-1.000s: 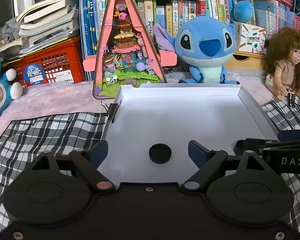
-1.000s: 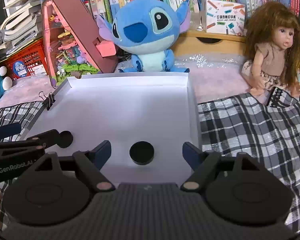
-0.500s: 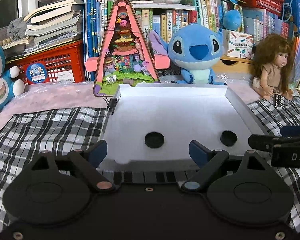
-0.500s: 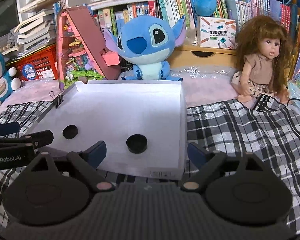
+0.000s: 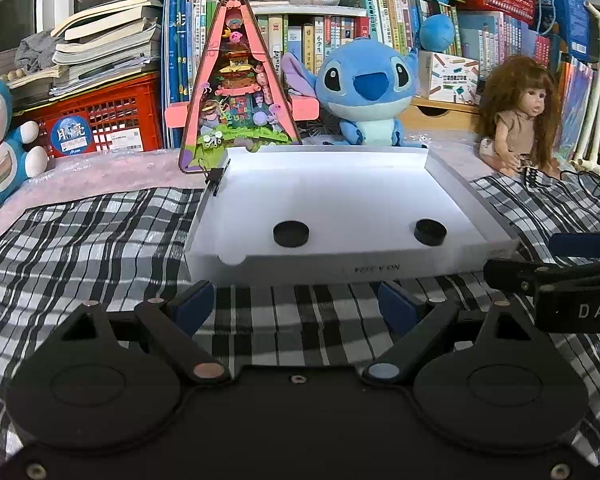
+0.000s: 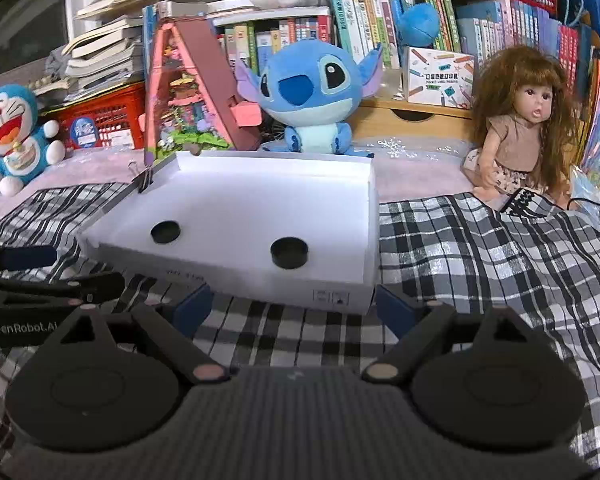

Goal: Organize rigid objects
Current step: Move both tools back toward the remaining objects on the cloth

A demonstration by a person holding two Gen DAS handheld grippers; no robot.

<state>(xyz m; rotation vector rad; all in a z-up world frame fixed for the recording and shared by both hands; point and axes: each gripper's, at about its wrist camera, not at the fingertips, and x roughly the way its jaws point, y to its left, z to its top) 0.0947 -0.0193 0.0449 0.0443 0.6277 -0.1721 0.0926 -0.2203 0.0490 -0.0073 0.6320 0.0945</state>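
1. Left claw: jaws spread wide, nothing between them, only checked cloth beneath. Right claw: jaws have just been opening, now wide and empty.
2. Just ahead of both claws stands the near wall of the white tray.
3. Inside the tray, beyond that wall, two black discs lie apart: left disc ahead of the left claw, right disc ahead of the right claw.
4. Judgement: both discs appear placed and released; the placing step looks complete.
5. Next move calls for locating any further rigid items; none is visible on the cloth.
6. Farthest: plush toy, doll, bookshelf.
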